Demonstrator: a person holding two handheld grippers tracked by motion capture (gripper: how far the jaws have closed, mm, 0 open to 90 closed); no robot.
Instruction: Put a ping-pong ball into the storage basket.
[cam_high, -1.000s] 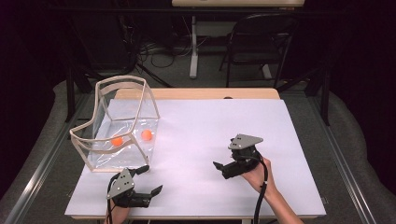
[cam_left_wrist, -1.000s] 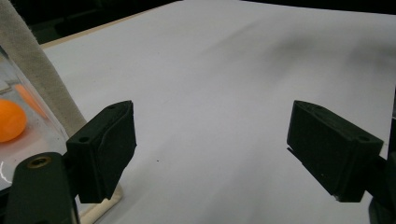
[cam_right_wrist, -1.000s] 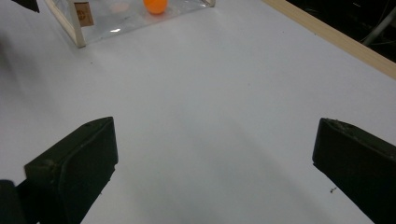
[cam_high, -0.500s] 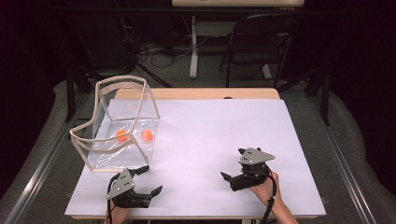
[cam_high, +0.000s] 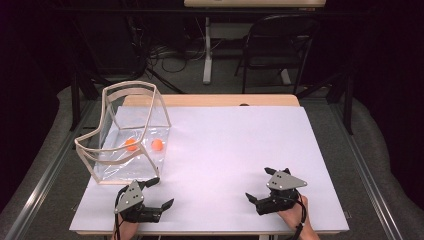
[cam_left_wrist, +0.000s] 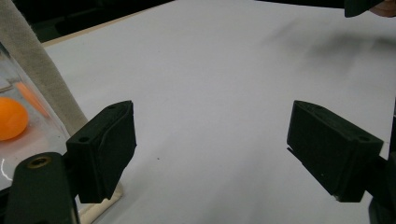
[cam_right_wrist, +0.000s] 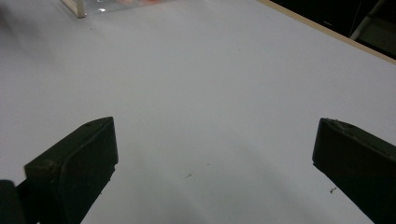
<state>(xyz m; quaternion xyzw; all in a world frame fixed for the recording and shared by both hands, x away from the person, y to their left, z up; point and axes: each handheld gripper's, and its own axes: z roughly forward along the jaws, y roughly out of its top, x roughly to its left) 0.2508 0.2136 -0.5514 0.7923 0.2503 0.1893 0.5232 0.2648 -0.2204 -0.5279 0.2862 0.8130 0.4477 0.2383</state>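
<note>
Tongs — left tongs (cam_high: 160, 193) and right tongs (cam_high: 260, 185), blocky black jaws wide — beside clear-walled bin (cam_high: 111, 164).

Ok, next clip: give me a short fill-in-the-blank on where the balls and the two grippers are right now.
1. The clear bag holds ___ orange balls.
2. The left gripper has its jaws ___, with nothing between them.
3. The right gripper sits near the table's ___ edge.
4. The bag is nearer the ___ gripper.

Missing words: two; open; front; left

No readable text, label, brand or number anywhere (table surface plain white).
</note>
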